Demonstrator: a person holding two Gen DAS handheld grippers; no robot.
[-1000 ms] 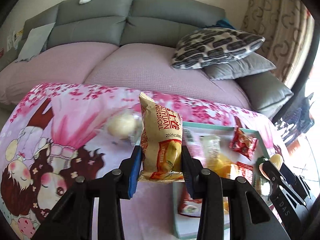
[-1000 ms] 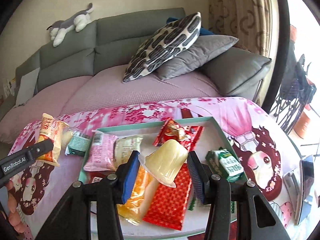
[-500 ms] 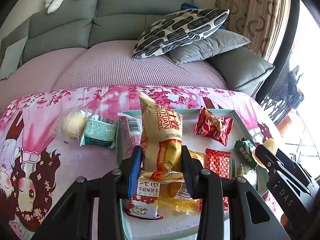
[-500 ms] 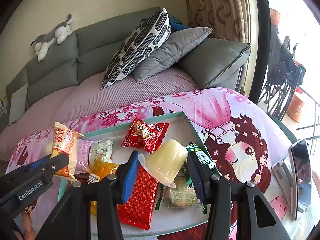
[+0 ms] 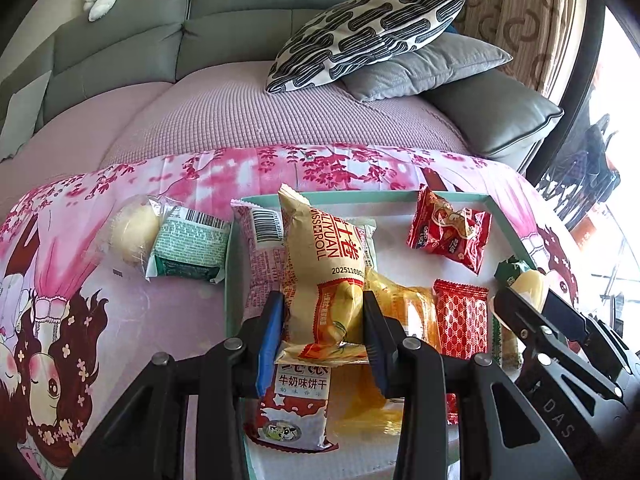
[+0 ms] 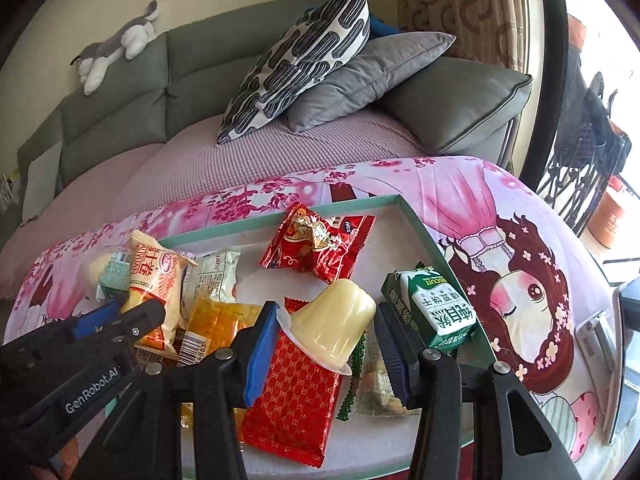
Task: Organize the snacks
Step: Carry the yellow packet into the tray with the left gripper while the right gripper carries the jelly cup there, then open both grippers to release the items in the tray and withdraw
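grey sofa [image 5: 240, 40], patterned curtain [image 5: 516, 12], bright window.

**Half the tray is out of your sight**

Your egg-roll packet [image 5: 320, 280] covers the middle of the pink packet [image 5: 260, 264] behind it. The orange pouch [image 5: 404, 312] is half buried. On the far right, your phone [image 6: 624, 360] runs off frame.

Each black tool [image 5: 323, 326] [image 6: 326, 344] has blue pads, silver screws and white lettering

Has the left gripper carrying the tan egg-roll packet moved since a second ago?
Yes. The left gripper with the tan egg-roll packet went from the pink cloth to above the teal tray.
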